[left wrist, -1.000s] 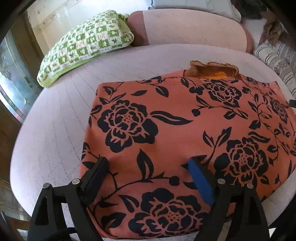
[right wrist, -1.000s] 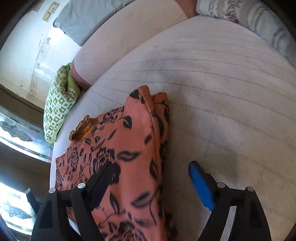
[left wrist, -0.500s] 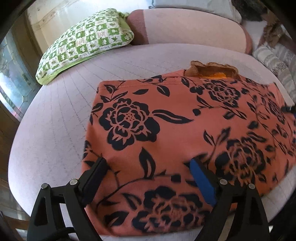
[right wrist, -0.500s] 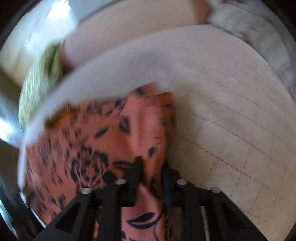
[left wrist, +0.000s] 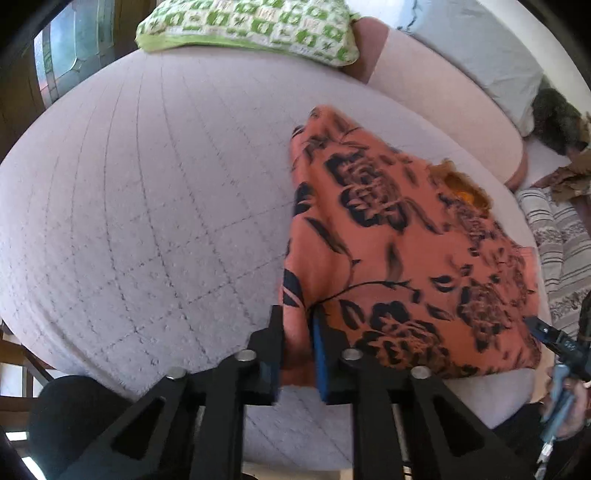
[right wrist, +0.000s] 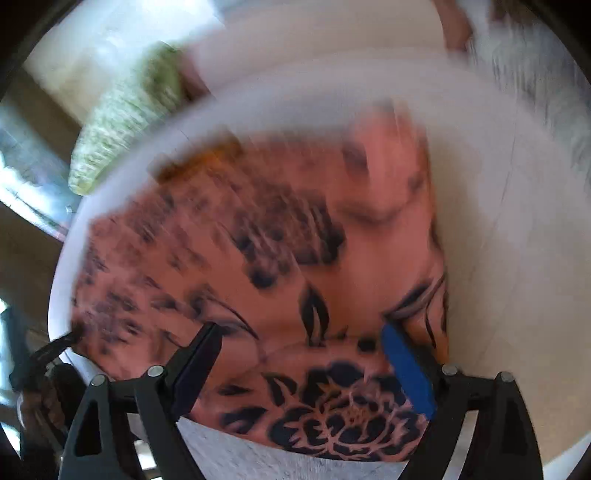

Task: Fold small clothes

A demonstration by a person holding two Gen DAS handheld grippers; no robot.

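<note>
An orange garment with black flowers (left wrist: 399, 258) lies flat on a pale quilted bed (left wrist: 147, 221). My left gripper (left wrist: 297, 317) is at the garment's near left edge. Its jaws are closing and pinch a fold of the fabric between the pads. In the blurred right wrist view the same garment (right wrist: 277, 240) fills the middle. My right gripper (right wrist: 300, 332) hangs over its near right corner. Its jaws are opening and stand wide, with the cloth lying loose under and between the fingers (right wrist: 406, 369).
A green checked pillow (left wrist: 243, 26) and a pink bolster (left wrist: 443, 99) lie at the bed's far side. A frilled orange-brown piece (left wrist: 458, 184) peeks from under the garment's far edge. Striped cloth (left wrist: 561, 240) lies to the right. The bed's rounded edge runs close below both grippers.
My left gripper swung to the garment's left edge, rolled, and closed on the fabric. My right gripper closed on the right edge half a second ago and has since opened wide over the cloth.
</note>
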